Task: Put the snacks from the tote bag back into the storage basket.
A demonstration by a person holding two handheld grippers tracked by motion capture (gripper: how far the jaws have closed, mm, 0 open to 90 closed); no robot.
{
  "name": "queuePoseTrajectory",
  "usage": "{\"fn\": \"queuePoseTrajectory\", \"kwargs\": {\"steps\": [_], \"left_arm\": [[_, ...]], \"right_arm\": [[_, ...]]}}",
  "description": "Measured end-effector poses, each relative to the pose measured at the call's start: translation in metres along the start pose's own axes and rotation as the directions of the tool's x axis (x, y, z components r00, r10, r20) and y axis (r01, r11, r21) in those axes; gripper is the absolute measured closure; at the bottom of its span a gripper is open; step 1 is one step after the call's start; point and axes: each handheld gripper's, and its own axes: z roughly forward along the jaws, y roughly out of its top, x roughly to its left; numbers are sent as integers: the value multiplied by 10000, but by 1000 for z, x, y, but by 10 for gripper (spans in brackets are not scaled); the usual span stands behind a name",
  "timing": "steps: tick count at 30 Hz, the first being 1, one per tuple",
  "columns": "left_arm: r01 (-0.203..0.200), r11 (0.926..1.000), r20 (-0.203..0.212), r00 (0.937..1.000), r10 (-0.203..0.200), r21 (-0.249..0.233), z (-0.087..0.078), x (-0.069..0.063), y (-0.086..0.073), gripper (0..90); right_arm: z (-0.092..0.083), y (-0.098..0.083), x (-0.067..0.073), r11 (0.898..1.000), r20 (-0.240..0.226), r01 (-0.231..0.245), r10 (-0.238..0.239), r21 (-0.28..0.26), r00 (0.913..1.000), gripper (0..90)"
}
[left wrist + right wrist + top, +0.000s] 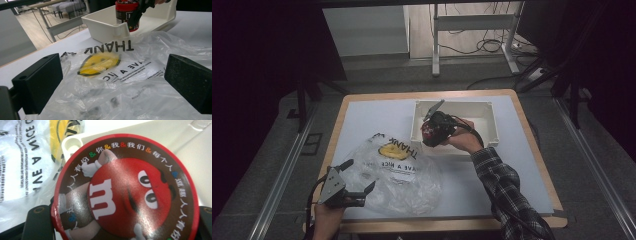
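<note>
We see the right gripper (pixel 430 131) clamped on the M&M's tub (pixel 127 13), over the white bin's (pixel 492 107) near-left corner. Left gripper (pixel 362 192) gapes empty above the plastic bag (pixel 404 175). Risk: round tub slips, or clips the rim.

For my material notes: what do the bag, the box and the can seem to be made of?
Bag: thin clear plastic film, glossy, crinkled, with print.
Box: probably rigid white plastic, smooth, matte.
Can: shiny red lid with a printed label; plastic or metal, I cannot tell.

Left tool (pixel 362 192): black jaws, grey 3-cornered plate, black cable. Right sleeve (pixel 507 192): dark plaid.
</note>
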Motion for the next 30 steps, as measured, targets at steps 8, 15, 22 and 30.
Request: {"fn": "queuePoseTrajectory", "kwargs": {"steps": [8,15,22,30], "left_arm": [[-34,10000,4,10000,34,32,0,0,0,17],[-42,10000,6,10000,42,33,0,0,0,17],[-58,10000,-6,10000,58,39,0,0,0,17],[-80,10000,-20,10000,80,36,0,0,0,17]], "right_arm": [[5,1,-4,9999,-63,119,-120,-57,9999,257],[12,-1,-8,10000,-68,29,-30,-93,10000,257],[18,-3,-13,9999,-19,-65,65,-123,10000,257],[21,-2,-16,9998,47,-69,70,-177,10000,257]]}}
